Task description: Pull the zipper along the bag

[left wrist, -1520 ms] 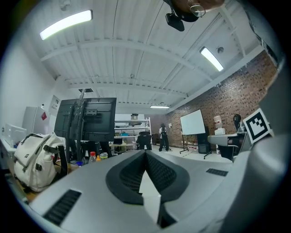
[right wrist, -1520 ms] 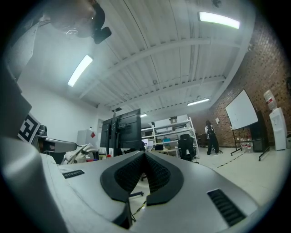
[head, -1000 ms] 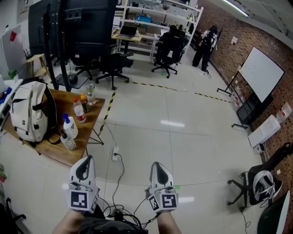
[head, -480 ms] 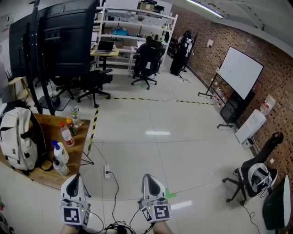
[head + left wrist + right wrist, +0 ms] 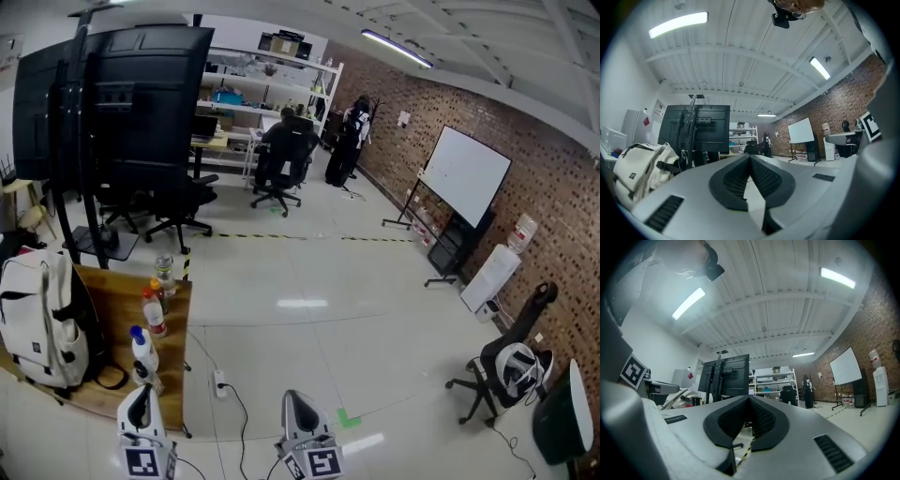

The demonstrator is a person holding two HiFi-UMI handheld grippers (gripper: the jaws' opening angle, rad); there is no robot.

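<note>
The bag [image 5: 36,323] sits on the table's [image 5: 117,314] left end. Its zipper is too small to make out, so you cannot pick a grip point from here. Bottles [image 5: 155,317] stand along the table's right edge, and reaching across them could knock one over. Your left gripper [image 5: 141,398] hangs off the table's near right corner, jaws pressed together on nothing. Your right gripper [image 5: 296,405], well right of the table, is likewise closed and empty. Arrive like that and you shove the pull instead of catching it. Unbraced, the bag may slide.
</note>
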